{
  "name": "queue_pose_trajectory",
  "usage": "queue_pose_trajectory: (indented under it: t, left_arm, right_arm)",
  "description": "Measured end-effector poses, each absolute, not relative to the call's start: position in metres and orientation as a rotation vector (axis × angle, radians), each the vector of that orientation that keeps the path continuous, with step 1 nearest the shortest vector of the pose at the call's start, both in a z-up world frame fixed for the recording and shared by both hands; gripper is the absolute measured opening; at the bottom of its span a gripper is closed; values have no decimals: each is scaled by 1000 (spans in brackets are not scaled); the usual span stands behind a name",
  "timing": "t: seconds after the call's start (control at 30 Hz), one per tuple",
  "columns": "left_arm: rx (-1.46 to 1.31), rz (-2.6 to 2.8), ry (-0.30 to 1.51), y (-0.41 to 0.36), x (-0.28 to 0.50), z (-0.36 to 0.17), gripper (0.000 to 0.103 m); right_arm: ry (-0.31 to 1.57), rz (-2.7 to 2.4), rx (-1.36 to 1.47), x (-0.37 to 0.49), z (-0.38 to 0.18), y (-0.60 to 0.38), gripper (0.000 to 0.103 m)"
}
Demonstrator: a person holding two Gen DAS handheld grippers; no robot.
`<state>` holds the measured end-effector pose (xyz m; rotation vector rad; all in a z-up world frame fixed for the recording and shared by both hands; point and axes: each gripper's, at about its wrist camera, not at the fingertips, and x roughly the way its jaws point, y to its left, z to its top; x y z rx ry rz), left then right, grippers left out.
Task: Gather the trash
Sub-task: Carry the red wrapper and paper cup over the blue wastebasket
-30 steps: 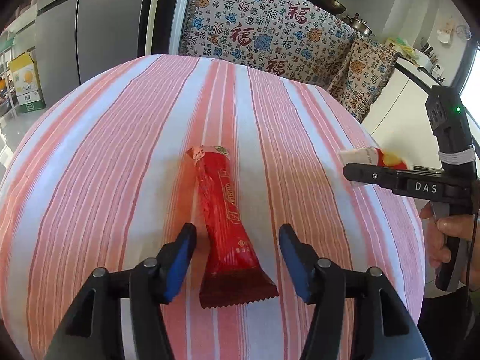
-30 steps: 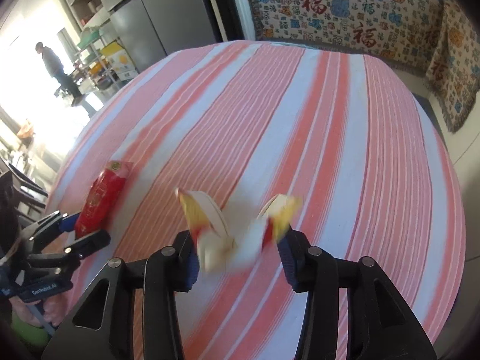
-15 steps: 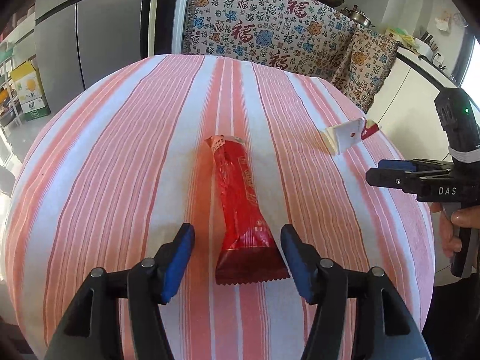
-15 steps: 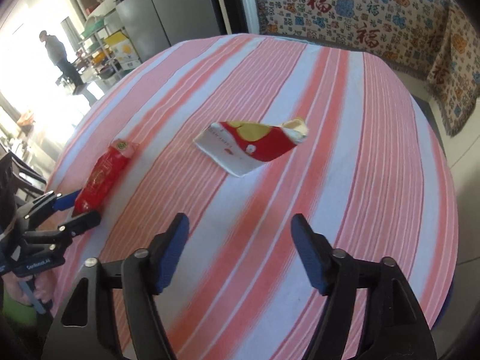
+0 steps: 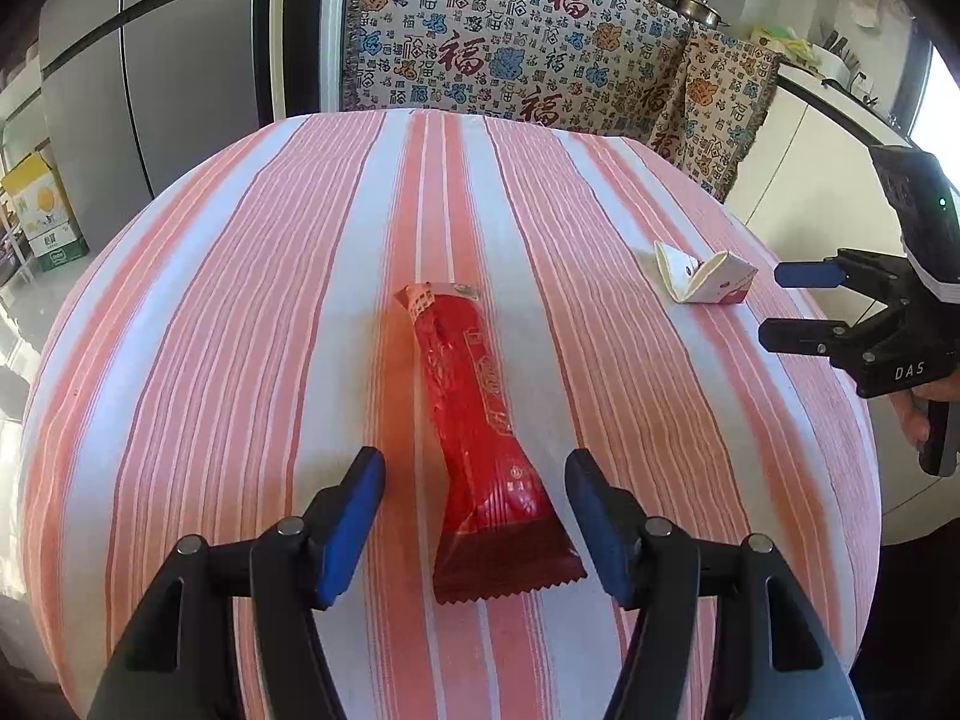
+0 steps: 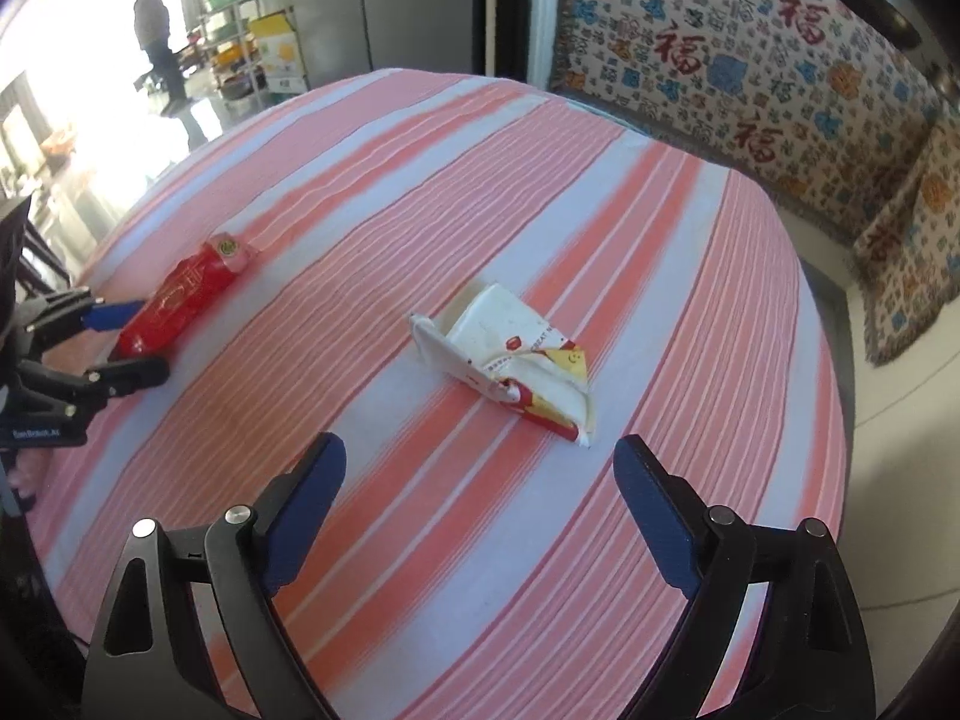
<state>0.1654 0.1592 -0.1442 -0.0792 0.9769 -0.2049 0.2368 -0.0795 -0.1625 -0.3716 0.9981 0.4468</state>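
Note:
A long red snack wrapper [image 5: 480, 438] lies flat on the striped tablecloth, its near end between the fingers of my open left gripper [image 5: 474, 480]. It also shows in the right wrist view [image 6: 180, 300], where the left gripper [image 6: 129, 339] straddles it. A crumpled white, red and yellow wrapper [image 6: 516, 363] lies on the cloth just ahead of my open, empty right gripper [image 6: 480, 468]. In the left wrist view this wrapper [image 5: 702, 279] lies at the table's right side, with the right gripper [image 5: 792, 303] beside it.
The round table [image 5: 240, 300] has a pink-and-white striped cloth. Patterned cloths [image 5: 510, 60] hang behind it, next to a grey fridge [image 5: 150, 90]. A person [image 6: 153, 30] stands far off at the back left. White counter [image 5: 840, 138] lies to the right.
The right gripper opened and let go of the crumpled wrapper, which dropped onto the table; the gripper then drew back. The left gripper stayed open around the red wrapper.

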Motion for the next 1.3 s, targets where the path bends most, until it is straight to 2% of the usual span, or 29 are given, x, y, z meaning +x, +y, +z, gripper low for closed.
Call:
queue_pose_trajectory:
  t: [0.1,0.17,0.2,0.23,0.27,0.67,1.0,1.3]
  left_arm:
    - [-94,-191,982,160,169,-143,64]
    - [-88,-178,991,159,172,-143,62]
    - [-84,-173,995,159,172,-143,56]
    - [-78,-176,1002,157,174,-143,25]
    - [-68,-183,1014,155,176,-144,19]
    - [-99,-302,919,97,160,-107,16]
    - [-66,-455,917,-15,155,-99,16]
    - [11,-666,930,-150,150,-92,16]
  right_arm:
    - [988,454,-462,246,-170,-72,80]
    - [1014,487,-474,252,-175,-69,58]
    - [1036,494,-460,254,-177,-69,21]
    - [1026,481,-435,253,-174,-70,11]
    - [1024,486,-392,252,-170,-72,6]
    - [972,457,35,191,-130,-138,6]
    - [896,369,172,136,-104,-229,6]
    - [860,95,309,98,-113,-381,6]
